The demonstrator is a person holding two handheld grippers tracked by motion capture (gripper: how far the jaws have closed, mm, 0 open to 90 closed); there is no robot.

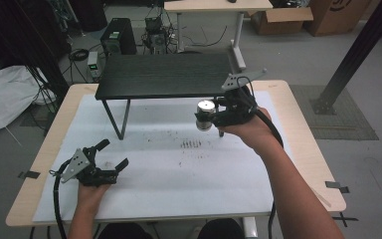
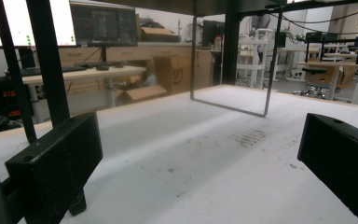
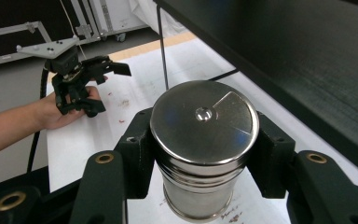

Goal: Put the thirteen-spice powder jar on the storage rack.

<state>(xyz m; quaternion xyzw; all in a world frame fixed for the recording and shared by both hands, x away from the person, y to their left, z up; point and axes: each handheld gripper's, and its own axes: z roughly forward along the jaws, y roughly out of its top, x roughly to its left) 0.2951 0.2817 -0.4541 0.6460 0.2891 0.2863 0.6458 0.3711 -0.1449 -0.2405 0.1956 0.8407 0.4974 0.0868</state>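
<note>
Nearest us, our left gripper (image 1: 113, 155) rests low on the white mat (image 1: 179, 189), well in front of the black shelf (image 1: 164, 75) and toward its left end, jaws wide apart with nothing between them. Farther out, our right gripper (image 1: 210, 115) is clamped on the steel canister (image 3: 204, 140), gripping its sides just below the flat lid. The canister is upright and held clear above the mat, just in front of the shelf's front edge near its right end.
</note>
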